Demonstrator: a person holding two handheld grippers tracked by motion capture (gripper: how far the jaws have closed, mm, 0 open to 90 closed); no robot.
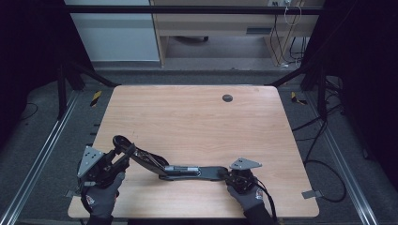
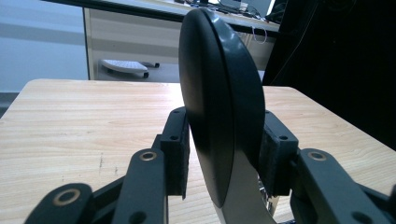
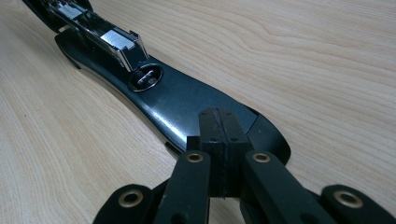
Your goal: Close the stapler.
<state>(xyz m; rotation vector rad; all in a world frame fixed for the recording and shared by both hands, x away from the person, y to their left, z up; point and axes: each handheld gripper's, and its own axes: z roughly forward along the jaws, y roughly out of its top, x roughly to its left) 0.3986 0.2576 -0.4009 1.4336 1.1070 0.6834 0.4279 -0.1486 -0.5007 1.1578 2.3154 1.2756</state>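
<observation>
A long black stapler (image 1: pixel 187 169) lies swung open near the table's front edge. Its base (image 3: pixel 187 100) rests flat on the wood, with the metal anvil (image 3: pixel 145 78) and the chrome magazine (image 3: pixel 112 39) showing above it. The rounded top handle (image 2: pixel 219 93) is lifted up at the left, and my left gripper (image 2: pixel 224 154) (image 1: pixel 121 151) is shut on it, a pad on each side. My right gripper (image 3: pixel 219 126) (image 1: pixel 230 176) is shut with nothing between its pads. Its tips rest on the front end of the base.
The wooden table (image 1: pixel 187 117) stretches away behind the stapler, with a round dark grommet hole (image 1: pixel 227 98) near its far edge. Cables (image 1: pixel 324 164) lie on the floor at the right. A cabinet (image 1: pixel 216 23) stands beyond the table.
</observation>
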